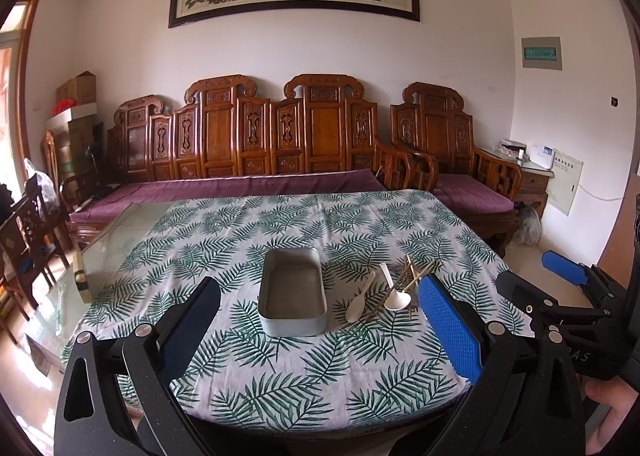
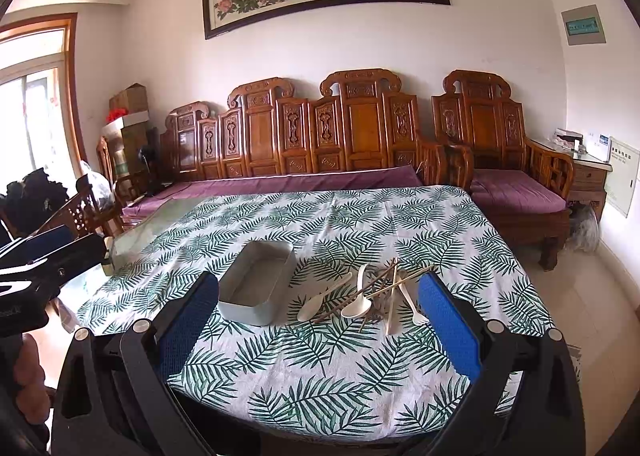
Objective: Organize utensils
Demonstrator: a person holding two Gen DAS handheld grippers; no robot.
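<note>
An empty grey rectangular tin (image 1: 291, 294) (image 2: 257, 287) stands on the leaf-patterned tablecloth (image 1: 280, 368) (image 2: 304, 372). To its right lies a loose pile of white plastic spoons (image 1: 360, 298) (image 2: 320, 301) and wooden chopsticks (image 1: 418, 276) (image 2: 394, 284), crossed over one another. My left gripper (image 1: 320, 320) is open and empty, held above the table's near edge, the tin between its fingers in view. My right gripper (image 2: 316, 320) is open and empty, facing the pile. The right gripper also shows at the right of the left wrist view (image 1: 568, 280).
A bare glass strip of the table (image 1: 108, 252) lies left of the cloth, with a small brush (image 1: 82, 280) on it. A carved wooden sofa with purple cushions (image 1: 248, 188) stands behind the table. Wooden chairs (image 1: 24, 240) stand at the left.
</note>
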